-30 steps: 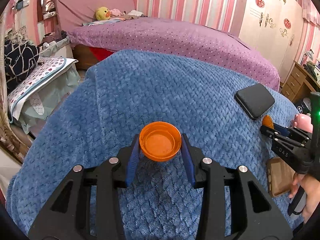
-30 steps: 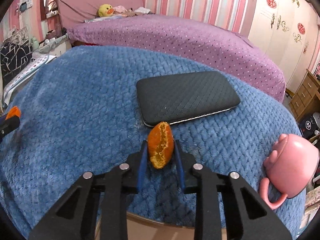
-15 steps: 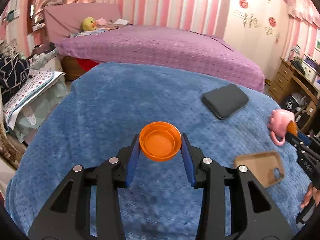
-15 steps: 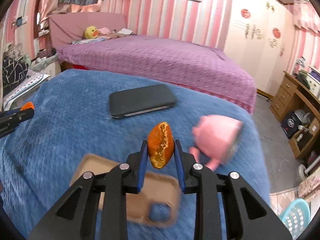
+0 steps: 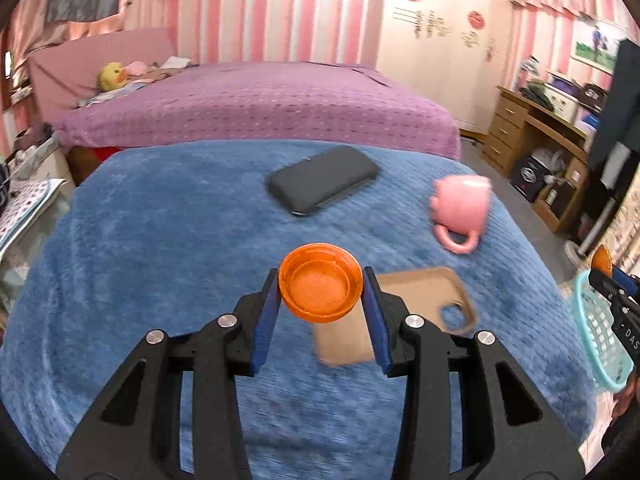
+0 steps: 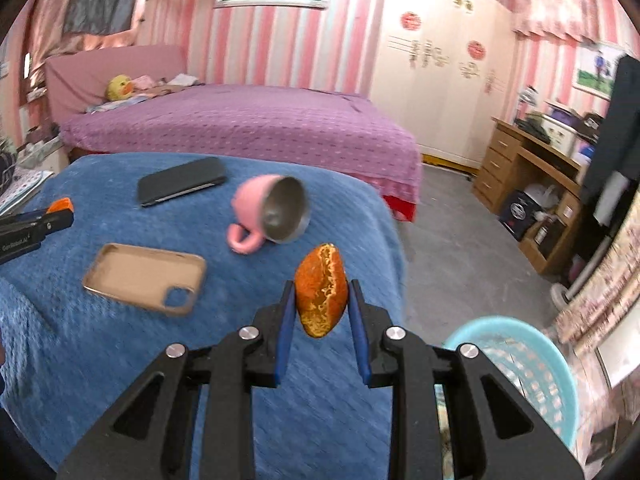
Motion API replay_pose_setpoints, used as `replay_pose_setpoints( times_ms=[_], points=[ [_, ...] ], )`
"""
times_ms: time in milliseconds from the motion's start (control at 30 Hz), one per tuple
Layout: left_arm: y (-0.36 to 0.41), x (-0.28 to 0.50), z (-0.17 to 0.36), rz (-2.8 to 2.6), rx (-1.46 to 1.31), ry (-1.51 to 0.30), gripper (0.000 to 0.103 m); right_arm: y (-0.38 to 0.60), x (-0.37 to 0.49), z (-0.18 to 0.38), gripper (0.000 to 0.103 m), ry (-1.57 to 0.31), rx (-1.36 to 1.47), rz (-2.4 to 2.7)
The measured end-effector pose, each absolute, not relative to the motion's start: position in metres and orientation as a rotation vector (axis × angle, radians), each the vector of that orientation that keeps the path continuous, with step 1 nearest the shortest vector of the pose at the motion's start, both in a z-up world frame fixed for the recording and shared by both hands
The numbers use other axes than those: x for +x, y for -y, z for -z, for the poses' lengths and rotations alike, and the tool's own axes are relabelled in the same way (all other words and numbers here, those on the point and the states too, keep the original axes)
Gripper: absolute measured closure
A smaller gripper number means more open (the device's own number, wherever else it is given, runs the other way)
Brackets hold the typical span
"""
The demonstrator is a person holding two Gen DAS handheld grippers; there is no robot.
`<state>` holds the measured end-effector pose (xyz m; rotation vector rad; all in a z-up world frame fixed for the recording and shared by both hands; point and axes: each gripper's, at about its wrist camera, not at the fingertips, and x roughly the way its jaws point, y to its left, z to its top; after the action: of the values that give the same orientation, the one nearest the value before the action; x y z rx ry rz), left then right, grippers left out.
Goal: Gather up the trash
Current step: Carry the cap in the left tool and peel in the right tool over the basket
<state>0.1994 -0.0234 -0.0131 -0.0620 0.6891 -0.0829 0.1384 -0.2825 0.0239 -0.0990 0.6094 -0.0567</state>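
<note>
Your left gripper (image 5: 321, 289) pinches an orange cap (image 5: 321, 287); your right gripper (image 6: 321, 294) pinches a peel scrap (image 6: 321, 289) near the turquoise basket (image 6: 516, 356).

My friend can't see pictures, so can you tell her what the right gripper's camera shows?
The right gripper pinches an orange peel above the edge of a blue blanket, with a light blue basket on the floor below right. On the blanket lie a tipped pink mug, a tan phone case and a black phone.
</note>
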Motion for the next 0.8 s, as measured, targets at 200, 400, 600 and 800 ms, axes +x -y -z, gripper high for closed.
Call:
replay_pose_setpoints(
  times_ms=[200, 400, 600, 800],
  points=[
    [0.061, 0.188, 0.021, 0.122, -0.025, -0.699, 0.064, 0.325, 0.122, -0.01, 0.077, -0.606, -0.056, 0.122],
    [0.08, 0.186, 0.028, 0.132, -0.013, -0.701, 0.064, 0.357, 0.119, -0.001, 0.077, -0.601, -0.002, 0.159],
    [0.104, 0.181, 0.032, 0.142, 0.0, -0.685, 0.064, 0.384, 0.115, 0.002, 0.077, -0.591, 0.043, 0.188],
    [0.131, 0.175, 0.027, 0.168, 0.036, -0.661, 0.064, 0.411, 0.107, 0.006, 0.077, -0.604, 0.037, 0.258]
  ],
)
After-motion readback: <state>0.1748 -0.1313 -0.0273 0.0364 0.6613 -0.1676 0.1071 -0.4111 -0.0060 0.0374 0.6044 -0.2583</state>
